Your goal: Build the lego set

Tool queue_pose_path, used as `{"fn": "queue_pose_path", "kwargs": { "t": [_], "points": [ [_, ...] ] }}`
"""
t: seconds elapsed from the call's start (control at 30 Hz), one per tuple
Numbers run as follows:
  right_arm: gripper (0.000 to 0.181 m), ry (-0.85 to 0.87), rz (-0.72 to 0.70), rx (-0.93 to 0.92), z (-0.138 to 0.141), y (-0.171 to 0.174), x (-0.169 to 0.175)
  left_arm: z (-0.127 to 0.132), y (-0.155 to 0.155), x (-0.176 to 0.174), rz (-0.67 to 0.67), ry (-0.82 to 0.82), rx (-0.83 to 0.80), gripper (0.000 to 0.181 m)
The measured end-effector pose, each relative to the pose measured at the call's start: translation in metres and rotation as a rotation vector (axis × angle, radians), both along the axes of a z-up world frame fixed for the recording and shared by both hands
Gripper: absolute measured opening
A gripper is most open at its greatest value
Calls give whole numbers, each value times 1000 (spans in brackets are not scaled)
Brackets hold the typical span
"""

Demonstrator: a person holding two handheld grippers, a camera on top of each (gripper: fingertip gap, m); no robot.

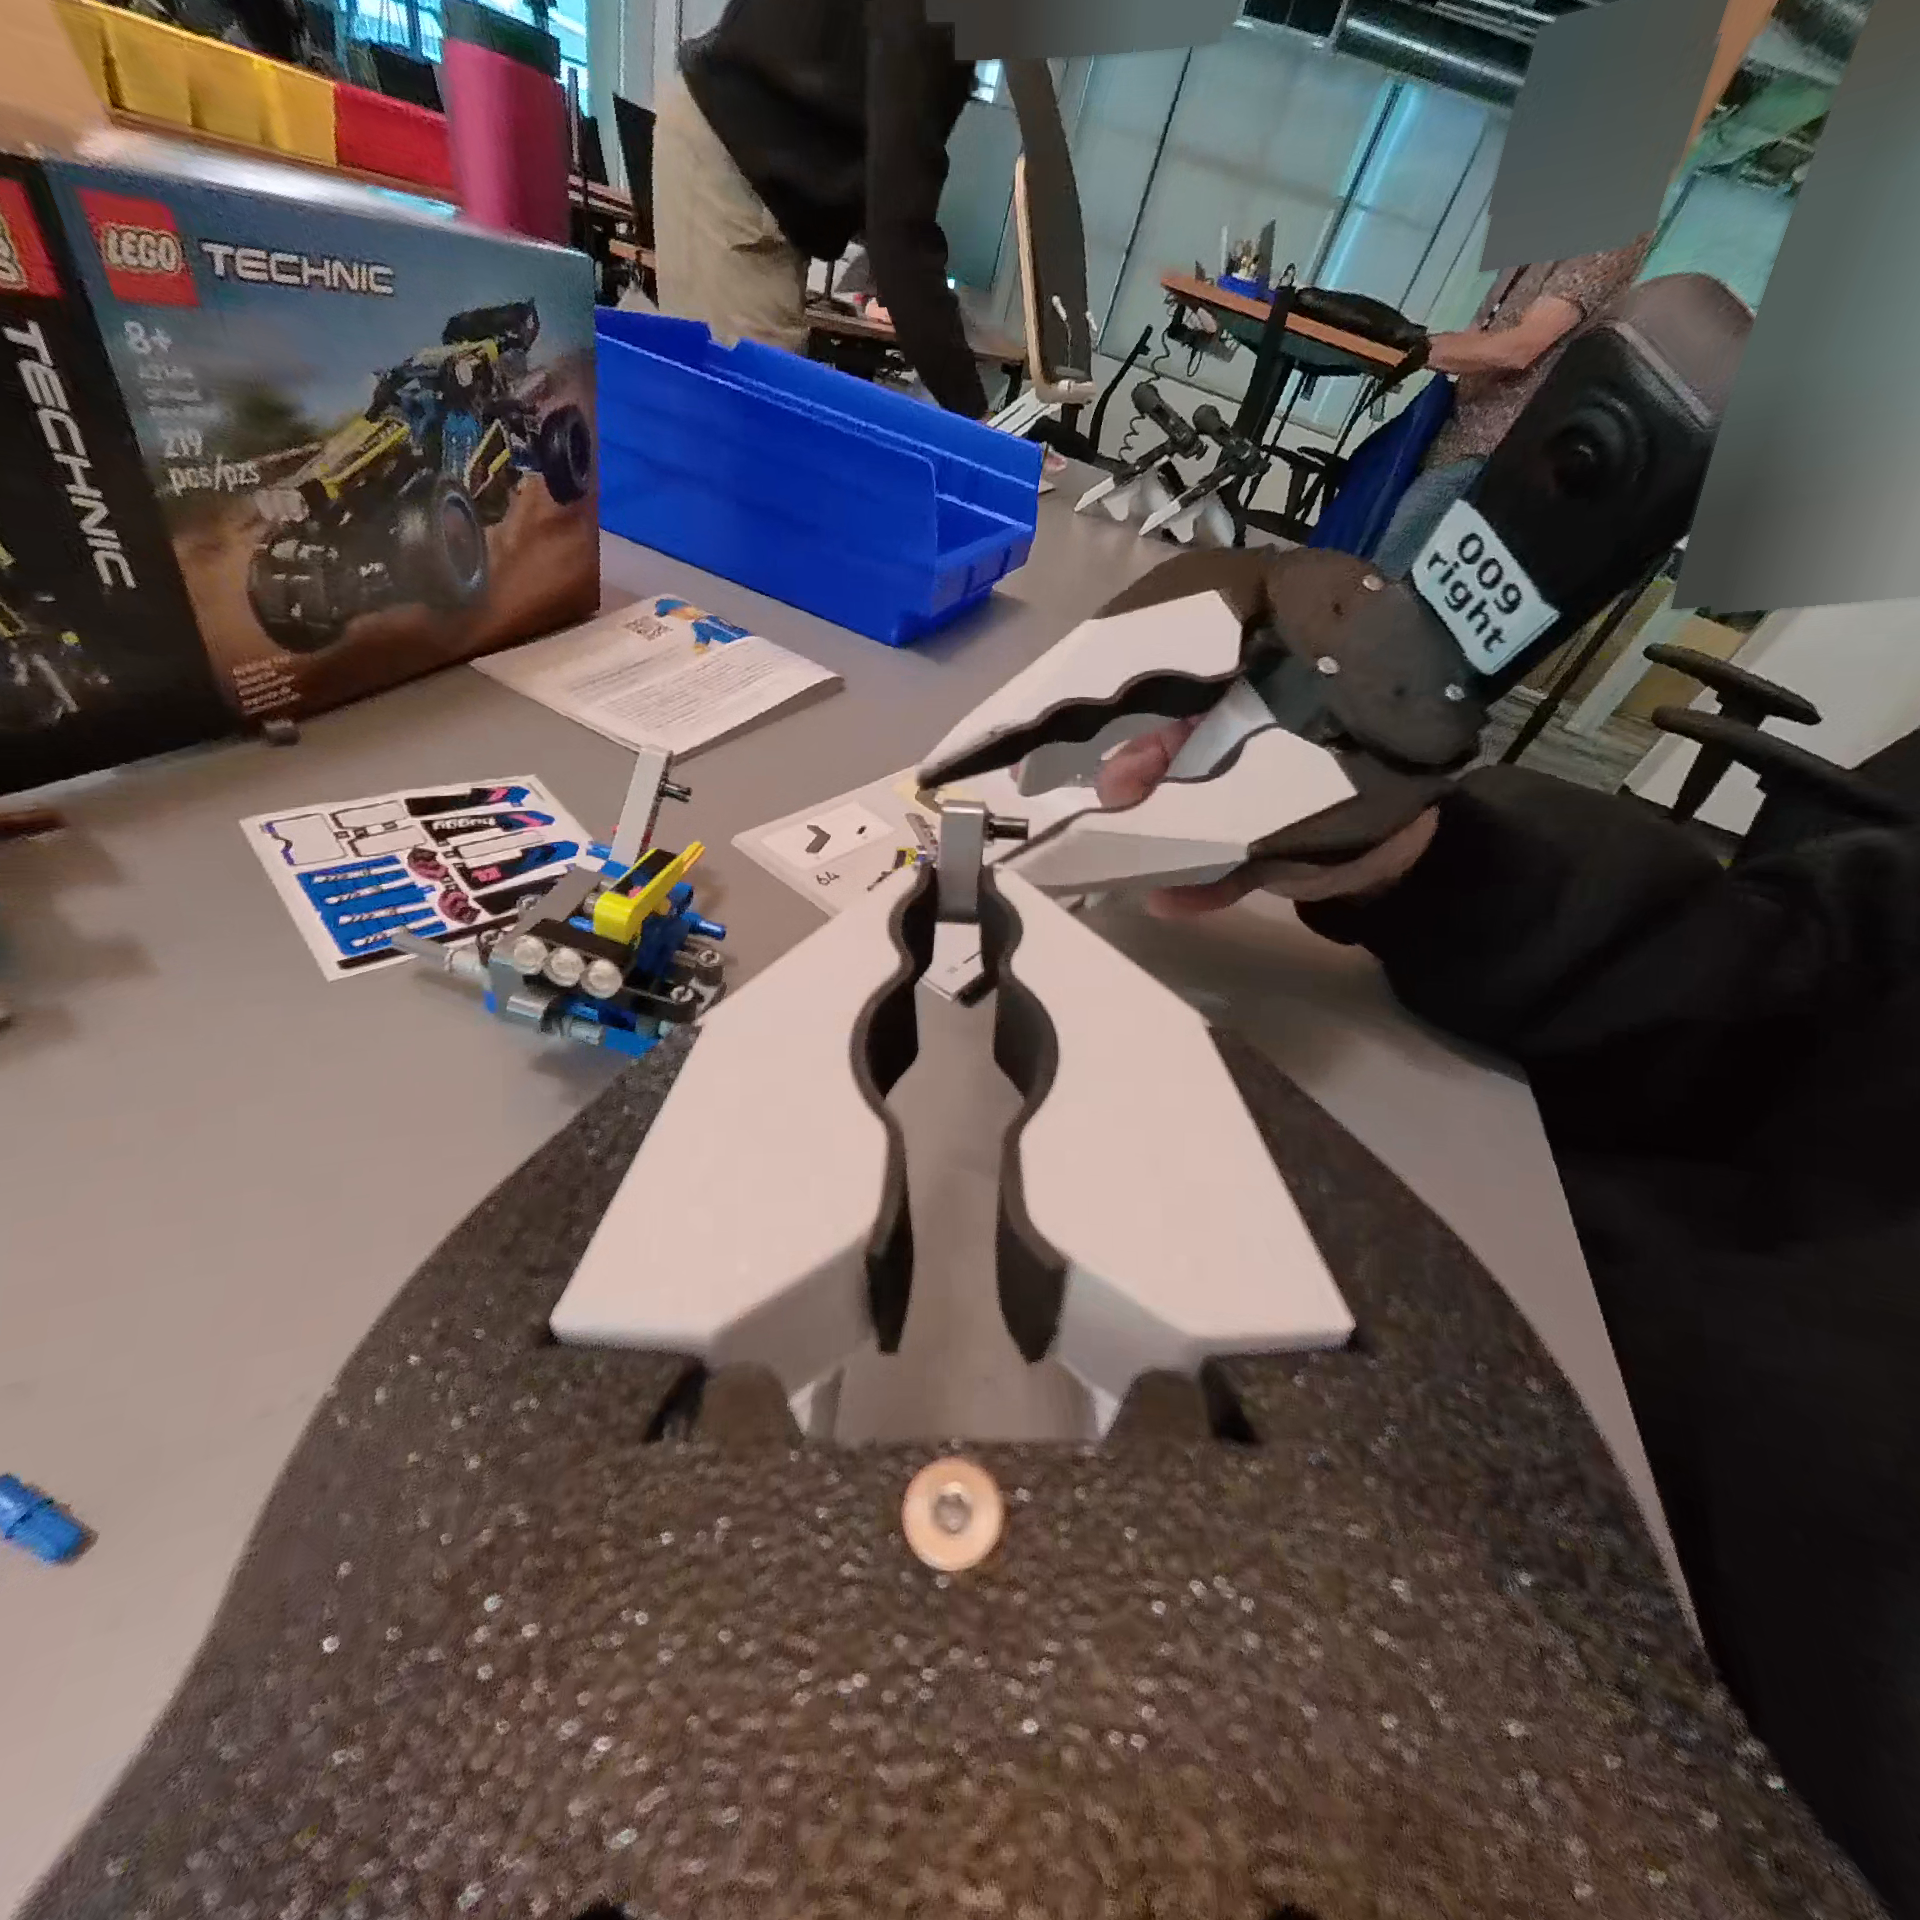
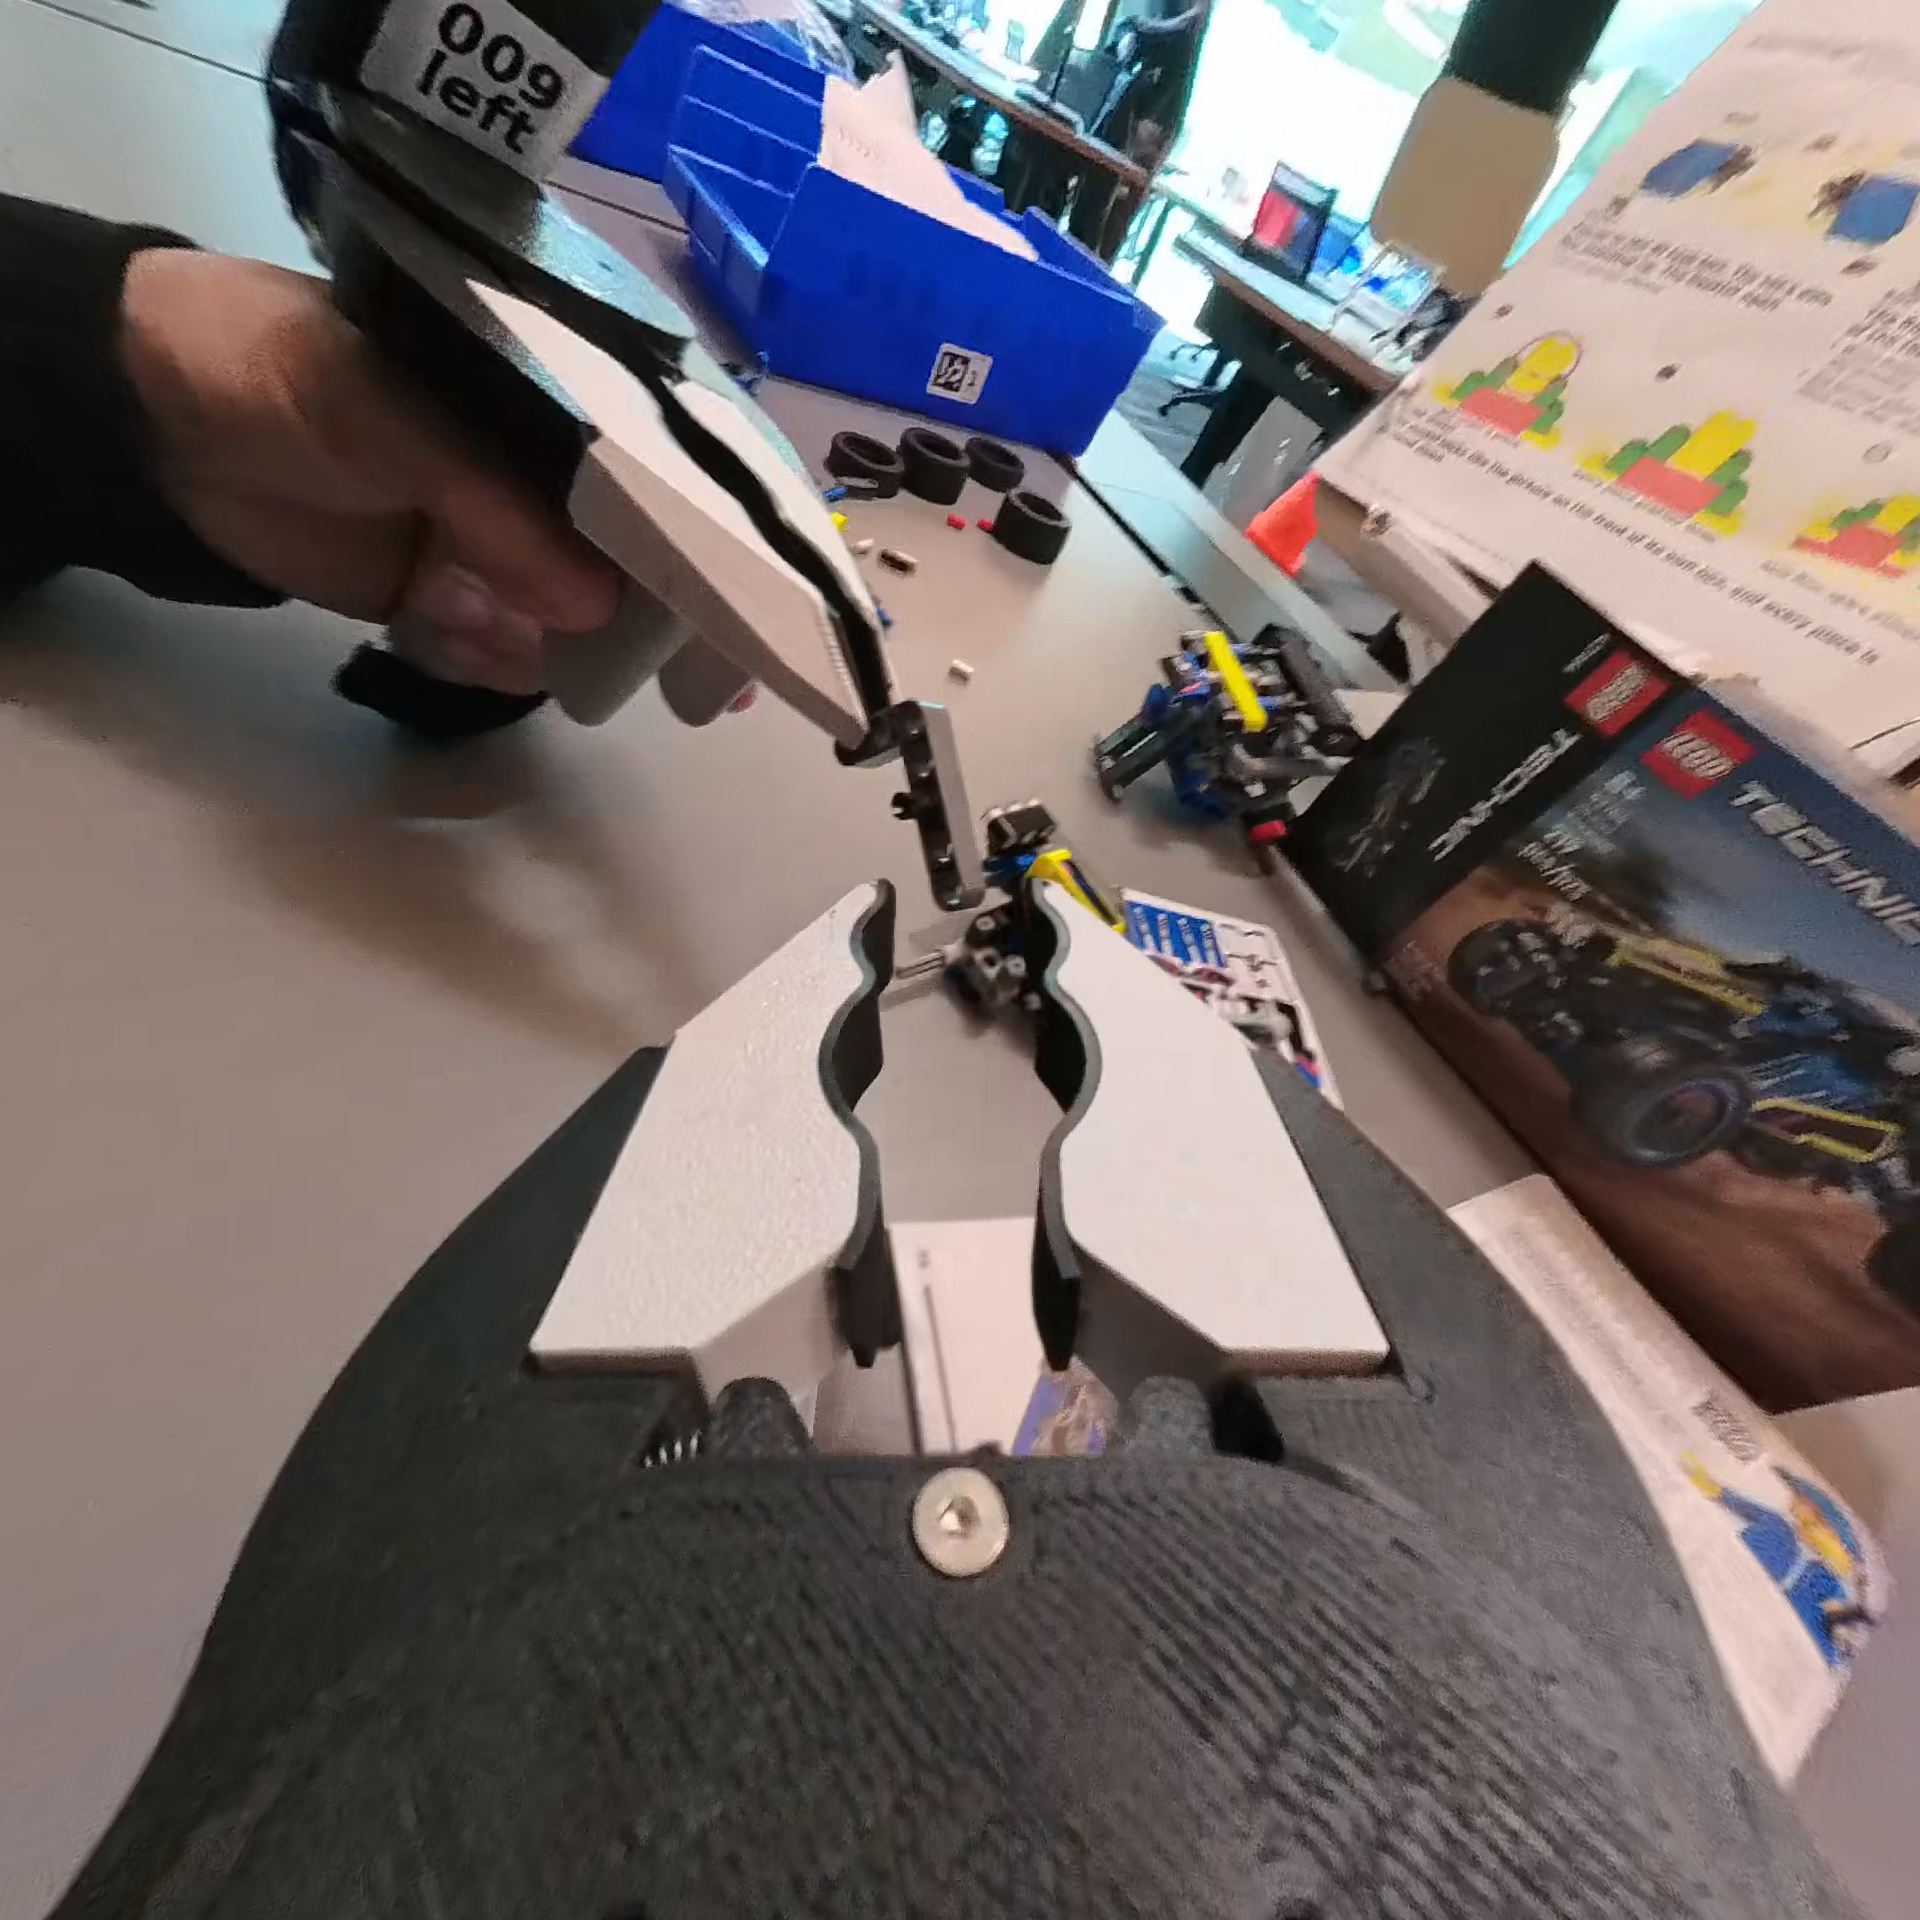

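I had the left claw (image 1: 956, 883) pinched onto one end of a grey beam (image 2: 940, 805), carried in the air above the worktop (image 1: 260, 1143). In the right wrist view the beam hung from those tips with its long axis running from about 11 o'clock down to 5 o'clock, a small black pin (image 2: 906, 800) sticking out of its side.

The right claw (image 2: 961, 925) stood wide and held nothing. The beam's free lower end lay dead ahead of it at 12 o'clock, just at the mouth between its fingertips, so the right one was plainly the nearer to take that end.

The half-built blue and yellow chassis (image 1: 592, 945) sat on the worktop at about 9 o'clock from the left claw, partly over the sticker sheet (image 1: 416, 862). I judged that closing would need the jaws square across the beam's narrow width.
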State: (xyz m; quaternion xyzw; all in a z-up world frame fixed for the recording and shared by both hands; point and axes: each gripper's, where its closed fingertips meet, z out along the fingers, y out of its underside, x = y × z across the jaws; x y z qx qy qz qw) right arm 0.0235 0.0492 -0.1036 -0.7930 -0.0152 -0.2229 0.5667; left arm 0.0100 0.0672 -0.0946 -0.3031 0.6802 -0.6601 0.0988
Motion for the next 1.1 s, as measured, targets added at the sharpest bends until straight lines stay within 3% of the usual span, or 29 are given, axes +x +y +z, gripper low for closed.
{"fn": "queue_pose_path", "kwargs": {
  "t": [0.37, 0.63, 0.7, 0.9, 1.1],
  "points": [
    [7, -172, 8, -97, -12, 10, 4, -14, 2, 0, -18, 77, 66, 5],
    [8, -210, 18, -204, -26, 11, 10, -39, 7, 9, -5, 69, 313, 8],
    [7, -228, 19, -208, -26, 11, 14, -43, 11, 15, 20, 40, 390, 16],
    [6, -418, 19, -296, -28, 10, 25, -57, 18, 24, 34, 16, 552, 19],
    [6, -452, 51, -296, -32, 10, 29, -52, 9, 27, 60, 53, 470, 17]
  ]
}}
